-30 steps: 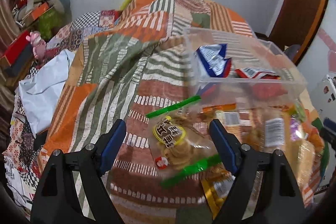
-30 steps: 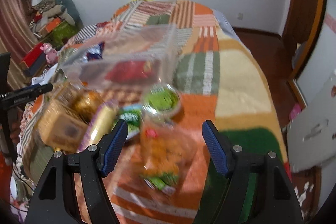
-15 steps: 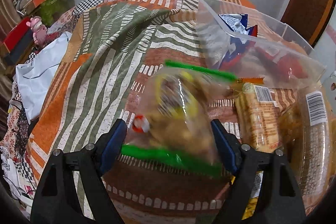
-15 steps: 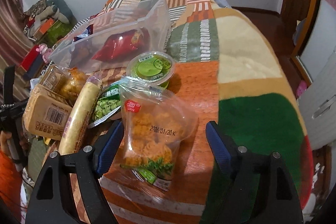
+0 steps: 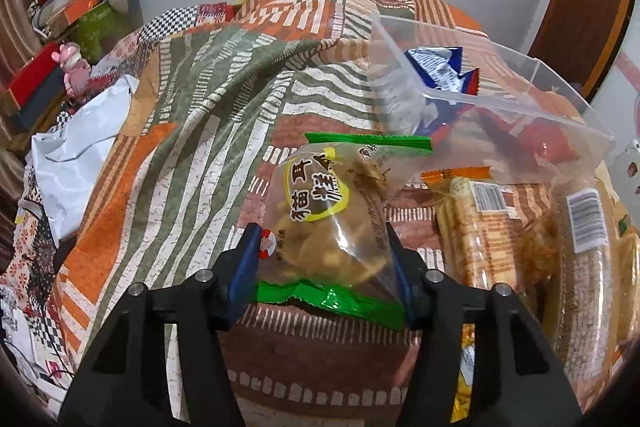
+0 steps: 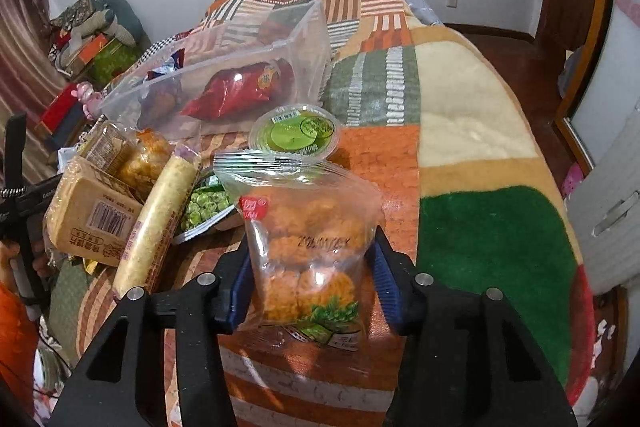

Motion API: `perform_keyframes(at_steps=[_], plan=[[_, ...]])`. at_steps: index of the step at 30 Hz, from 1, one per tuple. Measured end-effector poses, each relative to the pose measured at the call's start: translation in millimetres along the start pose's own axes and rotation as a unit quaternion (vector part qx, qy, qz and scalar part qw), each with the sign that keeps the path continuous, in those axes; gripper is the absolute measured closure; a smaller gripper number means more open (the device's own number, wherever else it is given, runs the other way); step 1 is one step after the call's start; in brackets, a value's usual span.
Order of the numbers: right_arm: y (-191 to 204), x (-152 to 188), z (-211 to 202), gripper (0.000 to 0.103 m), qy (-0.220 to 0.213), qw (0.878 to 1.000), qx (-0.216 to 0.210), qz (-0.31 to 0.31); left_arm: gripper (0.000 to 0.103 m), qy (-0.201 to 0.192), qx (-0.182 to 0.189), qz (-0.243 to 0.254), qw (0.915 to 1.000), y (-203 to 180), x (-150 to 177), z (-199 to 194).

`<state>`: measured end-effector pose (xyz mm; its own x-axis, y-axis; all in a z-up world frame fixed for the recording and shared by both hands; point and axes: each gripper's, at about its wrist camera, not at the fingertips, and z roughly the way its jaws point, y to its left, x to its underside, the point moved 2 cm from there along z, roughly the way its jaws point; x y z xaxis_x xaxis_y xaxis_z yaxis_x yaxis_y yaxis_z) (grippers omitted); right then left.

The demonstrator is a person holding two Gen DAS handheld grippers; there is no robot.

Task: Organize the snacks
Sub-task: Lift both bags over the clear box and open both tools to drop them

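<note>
My left gripper (image 5: 322,267) is shut on a clear green-edged bag of brown crisps (image 5: 340,223) lying on the quilt. My right gripper (image 6: 310,267) is shut on a clear bag of orange puffed snacks (image 6: 308,243). A clear plastic bin (image 5: 500,83) stands beyond the left bag; it holds a blue-white packet (image 5: 440,71) and a red bag (image 6: 240,91). The bin also shows in the right wrist view (image 6: 312,27).
Loose snacks lie on the patchwork quilt (image 5: 192,147): a green-lidded cup (image 6: 296,131), a pea packet (image 6: 202,207), a long yellow roll (image 6: 160,223), a wrapped cake block (image 6: 92,215) and wafer packs (image 5: 480,227). White cloth (image 5: 76,155) and clutter lie at the left.
Both grippers moved down and forward around their bags and closed on them. The left bag now sits between the left fingers, the orange bag between the right ones.
</note>
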<state>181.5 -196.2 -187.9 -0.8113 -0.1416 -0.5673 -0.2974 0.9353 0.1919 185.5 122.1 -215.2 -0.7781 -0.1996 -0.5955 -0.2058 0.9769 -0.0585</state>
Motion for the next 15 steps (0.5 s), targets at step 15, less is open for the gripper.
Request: perform_keyframes(at_steps=[15], plan=[[5.8, -23.8, -34.0, 0.056, -0.058, 0.998, 0.001, -0.014, 0.054, -0.06, 0.001, 0.005, 0.9982, -4.5, -6.8, -56.0]])
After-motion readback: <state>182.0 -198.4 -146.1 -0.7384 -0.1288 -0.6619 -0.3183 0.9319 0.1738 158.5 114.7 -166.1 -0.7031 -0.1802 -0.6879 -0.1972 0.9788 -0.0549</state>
